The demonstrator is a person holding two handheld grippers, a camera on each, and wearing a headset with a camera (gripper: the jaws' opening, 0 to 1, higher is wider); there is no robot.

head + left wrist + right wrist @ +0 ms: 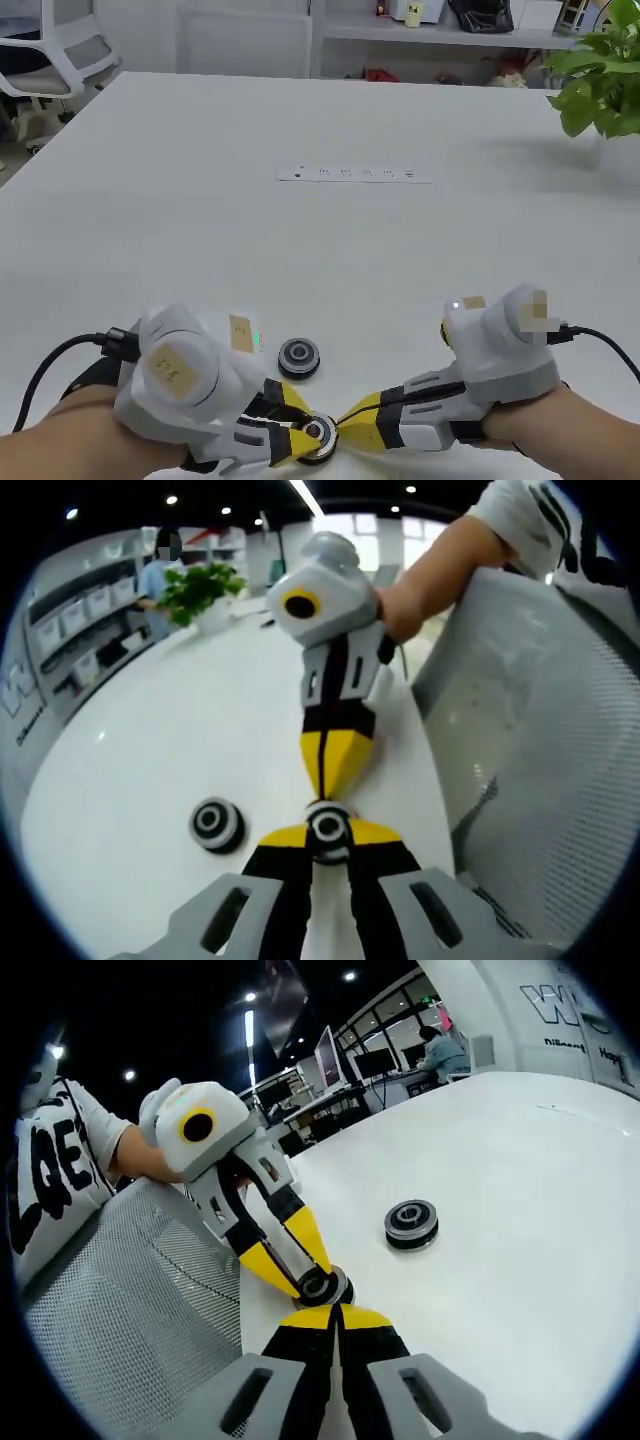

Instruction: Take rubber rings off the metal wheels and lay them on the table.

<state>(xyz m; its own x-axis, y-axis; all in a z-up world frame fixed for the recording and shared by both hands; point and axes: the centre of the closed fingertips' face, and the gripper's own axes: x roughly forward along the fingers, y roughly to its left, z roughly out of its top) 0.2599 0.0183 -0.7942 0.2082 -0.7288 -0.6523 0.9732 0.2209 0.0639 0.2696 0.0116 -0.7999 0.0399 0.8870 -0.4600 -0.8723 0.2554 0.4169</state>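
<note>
The left gripper (330,836) is clamped on a metal wheel (328,823), its yellow tips pressing the rim from opposite sides. The right gripper (337,1316) meets it head-on from the far side of that wheel, jaws drawn together with only a thin seam between them and the tips touching the rim. Whether they pinch any rubber cannot be told. The held wheel is small and round, a dark outer band around a bright hub with a centre bore. Its flat face and bore are turned up toward the head camera and back along the left gripper. Just beside it, on the side away from the person, a second wheel (411,1222) lies flat on the white worktop (380,250), axle upright, its black rubber ring (410,1239) on the rim.
</note>
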